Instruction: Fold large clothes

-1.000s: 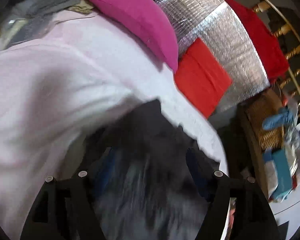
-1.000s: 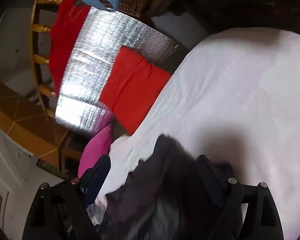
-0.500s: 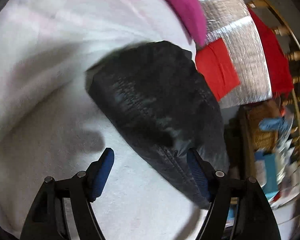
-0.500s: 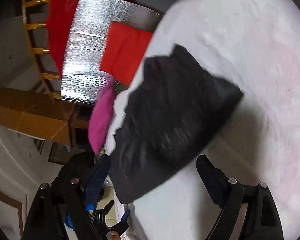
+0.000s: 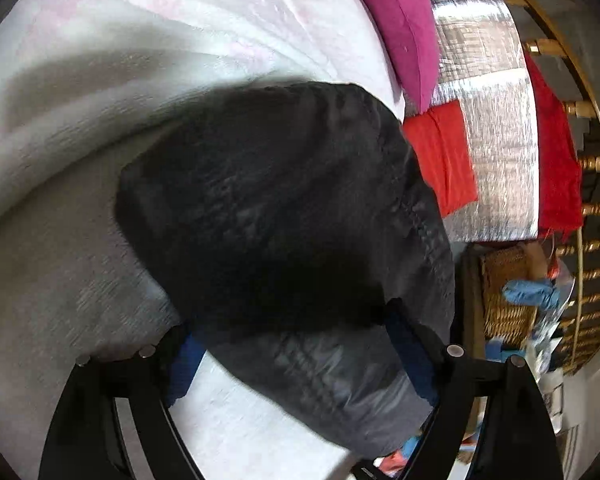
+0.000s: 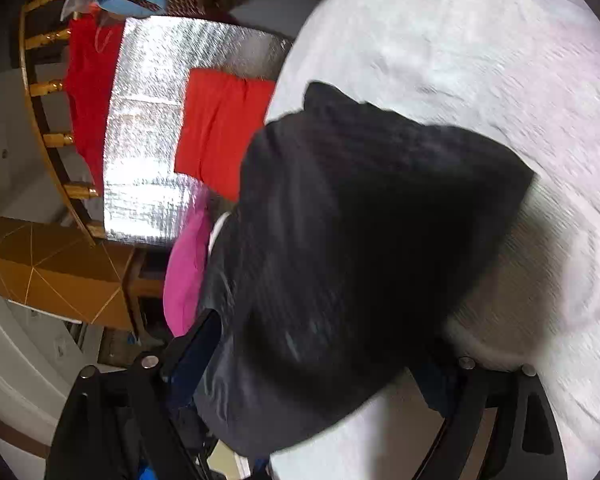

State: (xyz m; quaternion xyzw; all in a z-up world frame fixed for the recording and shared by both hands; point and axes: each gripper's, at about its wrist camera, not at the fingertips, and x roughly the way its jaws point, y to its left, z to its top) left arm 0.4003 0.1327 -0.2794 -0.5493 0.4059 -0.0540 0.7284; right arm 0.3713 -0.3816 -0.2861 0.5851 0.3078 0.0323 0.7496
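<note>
Fingers (image 5: 410,354) (image 6: 198,354) spread wide, gripping nothing, straddling the black garment (image 5: 284,216): soft, light, slippery; pinch its near edge.

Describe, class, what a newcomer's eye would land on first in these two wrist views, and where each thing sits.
The eye goes first to the dark garment lying bunched on the pale bed cover, filling the middle of both views between each gripper's wide-set fingers. Next come the bright colours at the bed's edge: a magenta pillow, and a red cloth on a silver foil sheet.
</note>
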